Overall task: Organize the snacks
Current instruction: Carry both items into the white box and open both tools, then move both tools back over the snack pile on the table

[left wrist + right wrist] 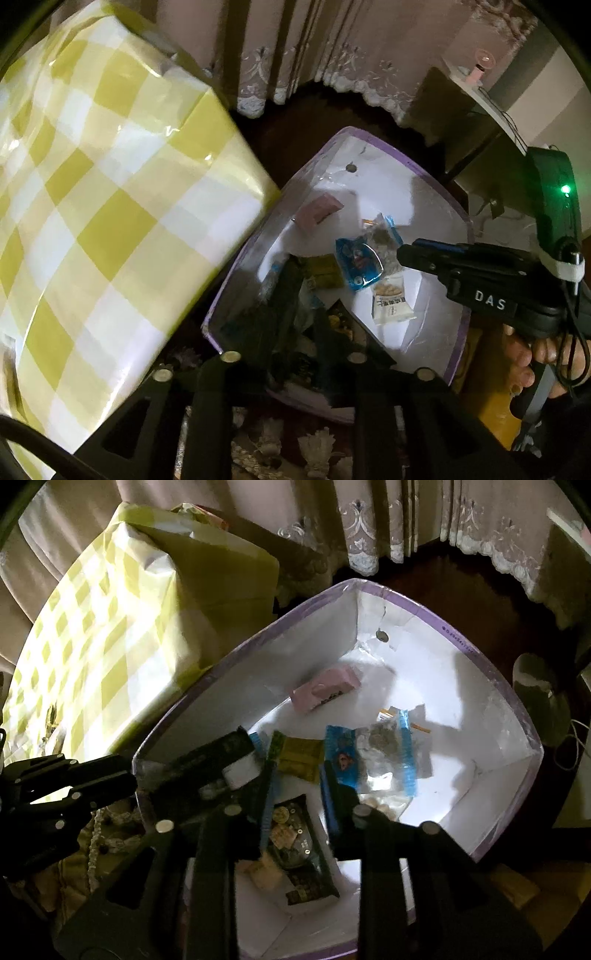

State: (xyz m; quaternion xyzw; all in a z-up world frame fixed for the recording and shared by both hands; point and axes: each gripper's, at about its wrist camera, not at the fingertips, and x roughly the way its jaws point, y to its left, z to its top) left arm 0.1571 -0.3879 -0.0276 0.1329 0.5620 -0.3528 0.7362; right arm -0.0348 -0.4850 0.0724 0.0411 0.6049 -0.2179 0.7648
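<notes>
A white box with a purple rim (410,162) (491,672) stands beside the table and holds several snack packets: a pink pack (318,212) (325,688), a blue packet (356,266) (341,758), a clear bag (384,238) (388,749), a yellow-green pack (299,758), a white cracker pack (391,299) and a dark cracker pack (295,849). My left gripper (301,295) hovers over the box's near left part, fingers apart and empty. My right gripper (299,771) hangs open and empty above the packets; it also shows in the left wrist view (404,254).
A table with a yellow-and-white checked cloth (110,184) (110,627) stands left of the box. Lace-trimmed curtains (369,528) hang behind. The floor around the box is dark wood. A slipper-like object (535,686) lies at the right.
</notes>
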